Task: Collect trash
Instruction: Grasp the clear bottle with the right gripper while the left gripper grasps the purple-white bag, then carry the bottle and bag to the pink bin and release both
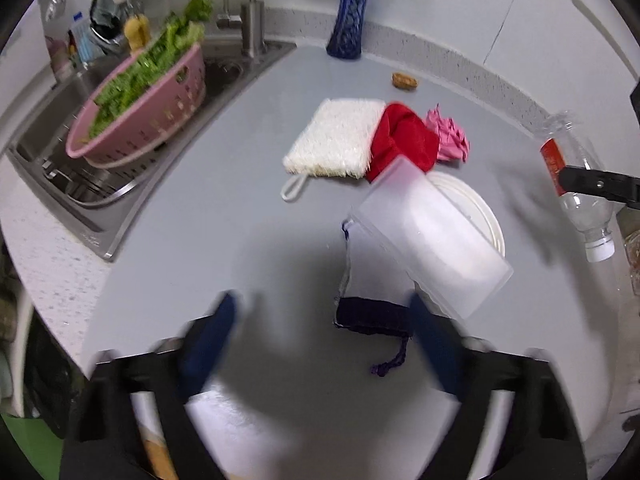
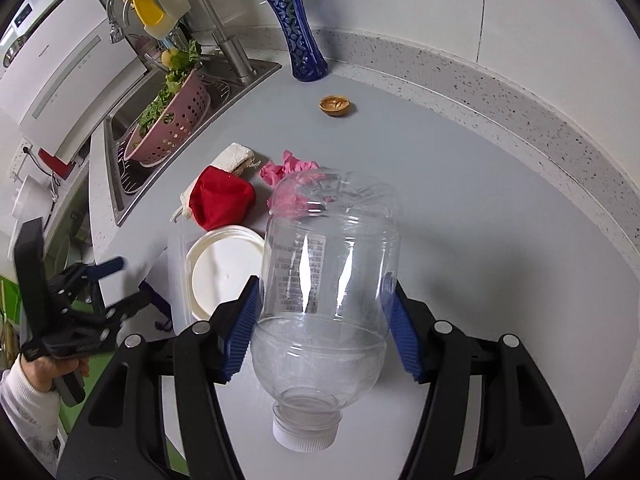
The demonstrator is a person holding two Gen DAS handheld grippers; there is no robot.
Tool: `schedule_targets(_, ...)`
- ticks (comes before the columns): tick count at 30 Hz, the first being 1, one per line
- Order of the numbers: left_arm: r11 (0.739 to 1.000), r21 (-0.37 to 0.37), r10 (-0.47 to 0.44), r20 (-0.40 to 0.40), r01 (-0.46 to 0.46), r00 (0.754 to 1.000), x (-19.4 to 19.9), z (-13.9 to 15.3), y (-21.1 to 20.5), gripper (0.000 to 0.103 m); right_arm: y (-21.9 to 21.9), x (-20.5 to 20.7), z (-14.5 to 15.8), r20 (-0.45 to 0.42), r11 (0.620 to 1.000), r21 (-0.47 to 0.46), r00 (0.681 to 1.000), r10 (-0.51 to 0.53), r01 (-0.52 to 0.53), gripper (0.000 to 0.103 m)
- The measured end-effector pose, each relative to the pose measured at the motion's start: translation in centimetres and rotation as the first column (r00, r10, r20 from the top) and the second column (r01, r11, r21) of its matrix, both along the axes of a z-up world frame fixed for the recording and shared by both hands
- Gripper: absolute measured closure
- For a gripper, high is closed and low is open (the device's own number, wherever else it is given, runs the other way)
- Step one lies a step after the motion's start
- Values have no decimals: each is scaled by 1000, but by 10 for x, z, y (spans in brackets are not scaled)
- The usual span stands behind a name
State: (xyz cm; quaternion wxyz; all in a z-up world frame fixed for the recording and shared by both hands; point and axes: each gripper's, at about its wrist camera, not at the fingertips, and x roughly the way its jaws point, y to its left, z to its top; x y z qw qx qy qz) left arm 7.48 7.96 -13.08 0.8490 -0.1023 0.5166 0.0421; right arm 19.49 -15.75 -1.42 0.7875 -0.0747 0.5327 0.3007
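Note:
A clear plastic bottle (image 2: 328, 280) with a white cap hangs above the grey counter, cap toward the camera. My right gripper (image 2: 320, 320) is shut on its body. The same bottle (image 1: 576, 184) shows at the right edge of the left wrist view. My left gripper (image 1: 326, 320) is blurred and stands open over the counter. A dark purple drawstring pouch (image 1: 372, 316) lies between its fingers, close to the right one. Beyond are a clear plastic box (image 1: 432, 240) leaning on a white lid (image 1: 486, 216), a red cloth (image 1: 404, 140), crumpled pink paper (image 1: 450, 136) and a nutshell (image 1: 405, 81).
A white scrub pad (image 1: 336, 140) lies beside the red cloth. The steel sink (image 1: 80, 200) at left holds a pink colander (image 1: 148, 120) of lettuce. A blue vase (image 1: 352, 8) stands at the back wall. A hand in a white sleeve (image 2: 28, 392) holds the left gripper (image 2: 122, 284).

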Motion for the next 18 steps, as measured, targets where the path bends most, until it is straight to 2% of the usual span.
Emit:
schedule_targets(2,1000,-16,-6,-5,6,1000,2,-3,-1,45,-3,-2,1,4,1000,-2,1000,1,-1,43)
schedule_targets(4,999,-36,-15,-12,14,1000,3,-6,-3,68,-4,-5,3,6,1000,-3,1000,5,-4,43)
schedule_targets(5,999,-40,-17,-13,17,1000,3,-7,-4,74,-5,-7,3,9,1000,-3,1000,7,-7,43)
schedule_targets(6,999,-41,-15,-18,15,1000,3,-8,-5,87,-5,-8,5,14,1000,-4,1000,10,-10,43)
schedule_targets(7,999,-38,-8,-19,7,1000,2,-7,-5,91,-5,-10,5,21,1000,-5,1000,14,-14,43)
schedule_targets(12,999,-38,23,-5,-23,1000,-7,5,-5,94,-2,-22,16,69,998,-18,996,57,-56,43)
schedule_targets(18,997,-42,63,42,-62,997,-33,37,-4,95,7,-44,37,125,992,-16,984,124,-123,43)
